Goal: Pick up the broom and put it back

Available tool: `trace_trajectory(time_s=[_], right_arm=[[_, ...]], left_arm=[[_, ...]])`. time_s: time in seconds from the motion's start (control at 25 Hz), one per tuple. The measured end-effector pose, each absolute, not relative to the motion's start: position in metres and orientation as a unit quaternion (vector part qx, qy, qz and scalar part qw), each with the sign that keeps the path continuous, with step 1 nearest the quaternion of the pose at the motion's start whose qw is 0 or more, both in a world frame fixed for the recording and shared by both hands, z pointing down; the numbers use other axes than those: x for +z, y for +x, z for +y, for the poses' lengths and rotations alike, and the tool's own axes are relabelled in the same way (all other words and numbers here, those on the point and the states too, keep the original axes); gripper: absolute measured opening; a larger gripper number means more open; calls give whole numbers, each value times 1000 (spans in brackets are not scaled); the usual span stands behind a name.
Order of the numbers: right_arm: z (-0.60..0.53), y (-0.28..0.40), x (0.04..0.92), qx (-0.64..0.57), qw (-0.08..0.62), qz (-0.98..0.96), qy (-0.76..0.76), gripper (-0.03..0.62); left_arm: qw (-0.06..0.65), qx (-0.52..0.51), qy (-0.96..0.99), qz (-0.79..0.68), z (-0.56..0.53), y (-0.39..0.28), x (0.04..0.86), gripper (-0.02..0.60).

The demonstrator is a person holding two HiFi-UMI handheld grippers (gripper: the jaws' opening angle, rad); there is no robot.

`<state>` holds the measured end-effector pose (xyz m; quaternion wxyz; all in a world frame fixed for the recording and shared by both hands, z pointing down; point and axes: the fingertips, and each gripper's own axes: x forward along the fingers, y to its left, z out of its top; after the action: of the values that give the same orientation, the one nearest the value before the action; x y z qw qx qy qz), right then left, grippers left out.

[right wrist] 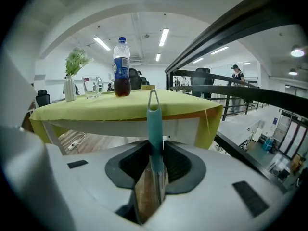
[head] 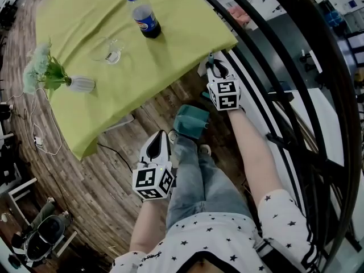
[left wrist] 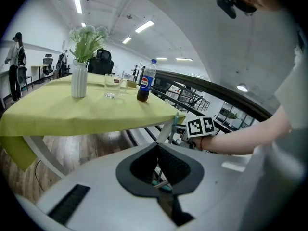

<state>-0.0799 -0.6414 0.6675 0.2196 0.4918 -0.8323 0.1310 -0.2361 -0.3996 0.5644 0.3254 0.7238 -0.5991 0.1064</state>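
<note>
Two tongs working | right gripper [right wrist: 155, 150] clamped on broom [right wrist: 154, 124], a slim, smooth teal plastic handle with a thin loop at its tip | handle upright just beside the corner of the table [right wrist: 120, 107] draped in yellow-green cloth, near curved black rail [right wrist: 240, 23] | left gripper [left wrist: 159, 163]: ribbed dark pads together, holding nothing

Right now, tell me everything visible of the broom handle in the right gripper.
The broom handle is a slim teal rod, plastic-looking, ending in a narrow hanging loop on top. It stands close to upright between the right gripper fingers, which press on it from both sides. Its loop end rises in front of the green-clothed table edge; whether it touches the table can't be told. Everything below the fingers, bristles included, is hidden.
</note>
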Motion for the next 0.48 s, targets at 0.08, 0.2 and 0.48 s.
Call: trace_trajectory(time_s=[0.08,0.2,0.48], right_arm=[[-642,-80,671,131,225,-830,493,83],[-642,-80,676,131,233,-828,493,87],[-638,-76,682,144,238,-820,500,115]], left_arm=[[327,107,724,-598,-400,-235,565,12],[328,107,723,-598,-401,-235,566,12],[329,106,723,-598,-404,-235,565,12]])
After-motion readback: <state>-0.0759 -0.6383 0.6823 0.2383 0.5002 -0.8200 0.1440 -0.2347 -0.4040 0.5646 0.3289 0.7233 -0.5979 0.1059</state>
